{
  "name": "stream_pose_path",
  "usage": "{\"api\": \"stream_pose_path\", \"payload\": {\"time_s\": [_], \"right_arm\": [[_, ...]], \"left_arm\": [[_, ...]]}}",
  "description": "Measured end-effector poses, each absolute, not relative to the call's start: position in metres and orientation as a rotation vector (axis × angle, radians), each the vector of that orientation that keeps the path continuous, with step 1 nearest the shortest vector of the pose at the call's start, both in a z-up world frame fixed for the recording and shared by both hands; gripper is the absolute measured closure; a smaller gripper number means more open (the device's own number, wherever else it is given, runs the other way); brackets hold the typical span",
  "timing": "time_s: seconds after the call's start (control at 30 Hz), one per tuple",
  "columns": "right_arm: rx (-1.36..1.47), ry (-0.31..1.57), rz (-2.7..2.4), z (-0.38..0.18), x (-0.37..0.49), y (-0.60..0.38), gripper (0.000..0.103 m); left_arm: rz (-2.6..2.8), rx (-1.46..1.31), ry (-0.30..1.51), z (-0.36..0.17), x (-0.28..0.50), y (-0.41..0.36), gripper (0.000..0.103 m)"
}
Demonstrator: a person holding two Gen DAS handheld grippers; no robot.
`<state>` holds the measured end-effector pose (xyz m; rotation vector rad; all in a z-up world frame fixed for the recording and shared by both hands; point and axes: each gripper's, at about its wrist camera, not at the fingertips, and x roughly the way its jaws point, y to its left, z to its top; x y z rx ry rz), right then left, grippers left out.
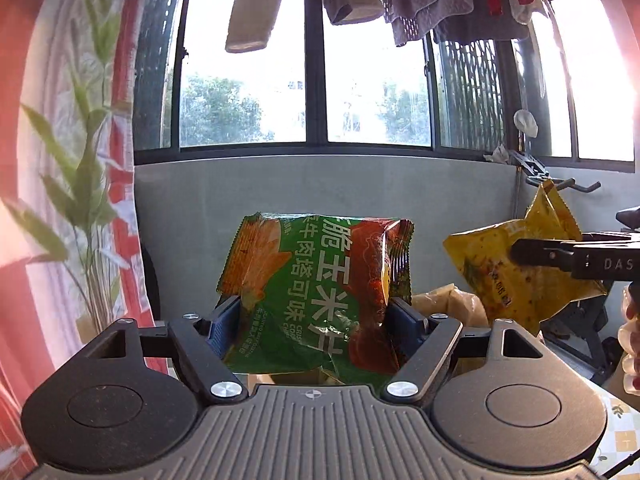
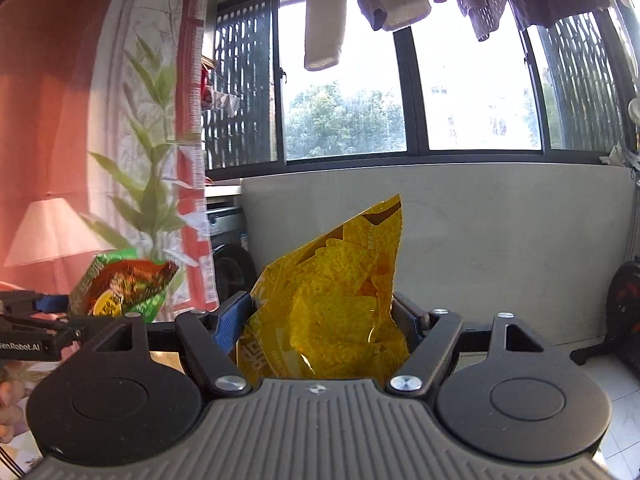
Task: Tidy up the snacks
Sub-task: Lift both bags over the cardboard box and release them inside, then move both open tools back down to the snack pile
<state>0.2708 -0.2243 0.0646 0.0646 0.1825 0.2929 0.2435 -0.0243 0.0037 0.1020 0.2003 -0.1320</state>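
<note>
Two snack bags are held up in the air in front of a wide dark-framed window (image 1: 256, 68), one in each hand-held gripper, with no surface under them in view; the left gripper (image 1: 316, 312) is clamped on a crinkly green and orange foil bag of corn chips (image 1: 316, 280), its blue-padded jaws pressing the bag's two sides at its lower half; the right gripper (image 2: 324, 316) is clamped the same way on a glossy yellow foil bag of tortilla chips (image 2: 336, 292), which leans with one corner pointing up.

Seen from the left wrist, the yellow bag hangs just to the right of the green one, the two apart, not touching.

Both bags look light, puffy with air and slippery; the chips inside are likely brittle, so a hard squeeze could crush them; the safer hold is probably across the sides or a sealed edge.

Count: two bags, two grippers; several pieces of grey and cream hanging laundry (image 2: 324, 12) above; one curtain printed with green leaves (image 1: 80, 152) at the left.
</note>
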Motion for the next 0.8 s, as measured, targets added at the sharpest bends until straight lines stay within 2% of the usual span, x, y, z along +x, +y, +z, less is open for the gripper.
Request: {"api": "stream_pose_path", "payload": {"time_s": [0.13, 0.3, 0.37, 0.4, 0.8], "right_arm": [[0.015, 0.190, 0.250, 0.052, 0.306, -0.207, 0.027], [-0.012, 0.261, 0.232, 0.034, 0.336, -0.190, 0.024], [0.009, 0.291, 0.231, 0.027, 0.340, -0.191, 0.020], [0.022, 0.302, 0.238, 0.025, 0.341, -0.191, 0.015], [0.048, 0.271, 0.358, 0.009, 0.270, -0.226, 0.014]], "left_arm": [[-0.130, 0.087, 0.243, 0.009, 0.291, -0.031, 0.023], [-0.165, 0.110, 0.338, 0.000, 0.334, -0.041, 0.017], [-0.164, 0.112, 0.382, -0.005, 0.342, -0.041, 0.014], [-0.155, 0.109, 0.391, -0.007, 0.344, -0.038, 0.014], [-0.173, 0.039, 0.349, -0.023, 0.269, 0.004, 0.014]]}}
